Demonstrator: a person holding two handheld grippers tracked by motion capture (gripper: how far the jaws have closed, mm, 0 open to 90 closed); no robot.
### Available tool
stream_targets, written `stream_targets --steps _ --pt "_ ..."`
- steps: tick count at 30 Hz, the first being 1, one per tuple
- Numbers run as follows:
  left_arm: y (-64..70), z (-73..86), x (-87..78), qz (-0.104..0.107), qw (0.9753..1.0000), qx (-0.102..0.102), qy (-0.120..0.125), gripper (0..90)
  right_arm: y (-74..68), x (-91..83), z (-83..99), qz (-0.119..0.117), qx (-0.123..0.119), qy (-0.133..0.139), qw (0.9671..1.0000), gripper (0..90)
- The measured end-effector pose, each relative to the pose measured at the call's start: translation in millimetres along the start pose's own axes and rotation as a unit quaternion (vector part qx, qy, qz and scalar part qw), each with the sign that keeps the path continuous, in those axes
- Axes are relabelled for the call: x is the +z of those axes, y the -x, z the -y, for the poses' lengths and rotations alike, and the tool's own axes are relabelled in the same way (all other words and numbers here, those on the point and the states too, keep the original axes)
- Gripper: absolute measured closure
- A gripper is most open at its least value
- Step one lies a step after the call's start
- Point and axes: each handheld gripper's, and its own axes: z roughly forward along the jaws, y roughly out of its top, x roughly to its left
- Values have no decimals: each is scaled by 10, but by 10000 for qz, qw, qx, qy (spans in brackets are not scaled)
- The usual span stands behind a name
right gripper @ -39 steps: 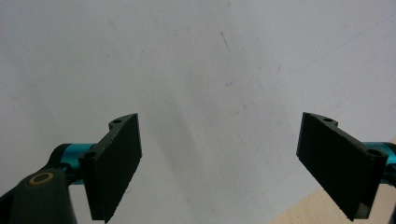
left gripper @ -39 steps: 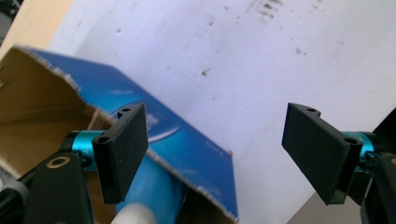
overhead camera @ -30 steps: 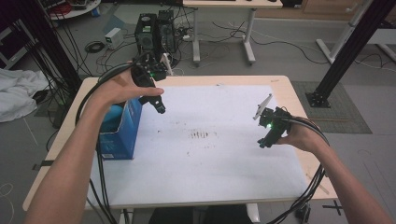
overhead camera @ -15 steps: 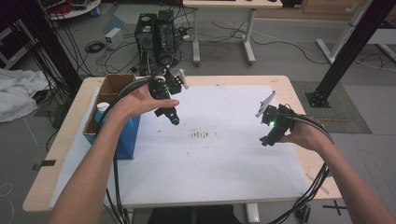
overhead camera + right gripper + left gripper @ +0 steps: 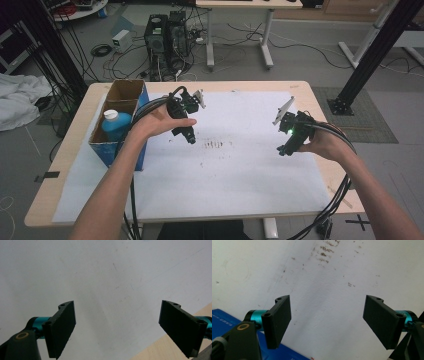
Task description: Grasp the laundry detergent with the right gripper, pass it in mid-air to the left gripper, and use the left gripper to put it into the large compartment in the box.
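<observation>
A blue bottle with a white cap (image 5: 116,125) stands inside a blue cardboard box (image 5: 116,150) at the table's left. My left gripper (image 5: 190,138) hangs just right of the box over the white sheet (image 5: 240,175), open with nothing between its jaws (image 5: 327,317). A corner of the blue box (image 5: 227,321) shows at the lower left of the left gripper view. My right gripper (image 5: 283,150) hovers over the sheet's right part, open and empty (image 5: 117,327), above plain white paper.
Brown smudges (image 5: 214,145) mark the sheet's middle, also seen as smudges (image 5: 324,256) ahead of the left jaws. The wooden table edge (image 5: 160,350) lies close by the right gripper. Cables trail from both hands off the front edge. Computers and desks stand on the floor beyond.
My left gripper has left the box and swung right, out over the white sheet. The bottle stays in the box. The right gripper has barely moved.
</observation>
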Motion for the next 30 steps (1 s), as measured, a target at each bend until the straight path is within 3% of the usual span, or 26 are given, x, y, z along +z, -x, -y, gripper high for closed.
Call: stream_targets --steps 13,30 --pt "-75 -14 101 -12 9999 -172 -18 228 -16 20 -3 -21 -21 9 10000 133" --pt "-36 -31 131 45 9999 -38 -83 228 -21 15 10 -19 9 -10 10000 133"
